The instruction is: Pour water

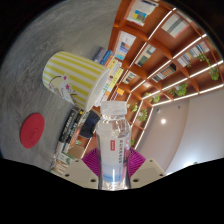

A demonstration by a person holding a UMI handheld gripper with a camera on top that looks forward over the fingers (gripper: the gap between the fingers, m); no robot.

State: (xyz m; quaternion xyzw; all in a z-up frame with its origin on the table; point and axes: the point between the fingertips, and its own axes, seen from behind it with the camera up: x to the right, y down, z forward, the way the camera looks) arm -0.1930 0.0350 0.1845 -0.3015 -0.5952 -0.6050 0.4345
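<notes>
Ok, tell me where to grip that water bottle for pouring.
Grip the water bottle on its labelled mid-body, fingers closing from either side, as the gripper has it now. The body is straight-walled and broad there, narrowing toward the cap, so the pads get most contact, probably steadiest for tipping toward the yellow striped cup.

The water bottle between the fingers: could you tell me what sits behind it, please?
Behind the water bottle stands a yellow-striped cup on the grey table, with a red disc alongside. The bottle covers whatever lies directly behind it.
</notes>
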